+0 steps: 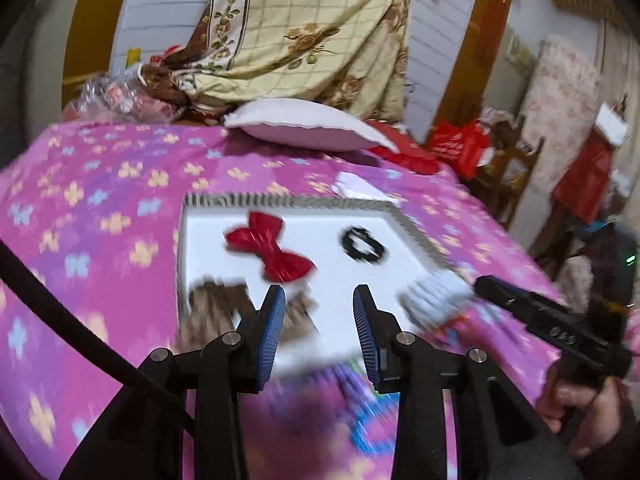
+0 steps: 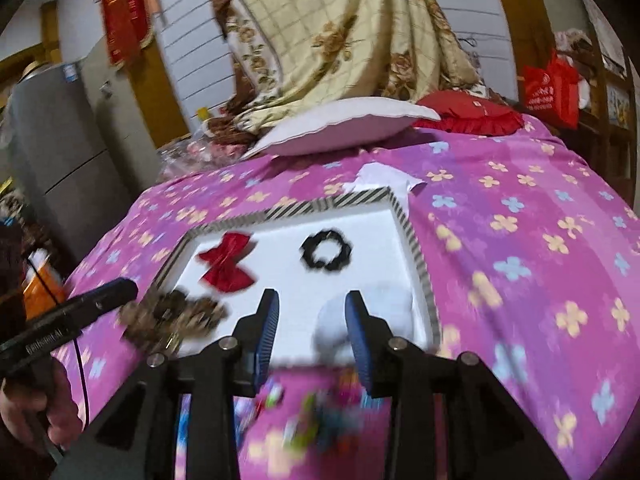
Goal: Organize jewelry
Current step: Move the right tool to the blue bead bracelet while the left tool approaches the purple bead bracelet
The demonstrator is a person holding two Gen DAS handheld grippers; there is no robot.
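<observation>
Sitting on the pink floral bedspread (image 2: pixel 520 208), the white tray (image 1: pixel 396 216) holds four hair pieces: brown leopard one (image 2: pixel 172 316) near-left, pale scrunchie (image 1: pixel 432 300) near-right, red bow (image 1: pixel 270 250) and black scrunchie (image 2: pixel 326 254) behind. All look soft and light, probably squashy; I'd pinch the bow at its knot and scrunchies across the fabric ring. Left gripper (image 1: pixel 319 316) and right gripper (image 2: pixel 312 320) both have jaws partly apart, nothing between them.
</observation>
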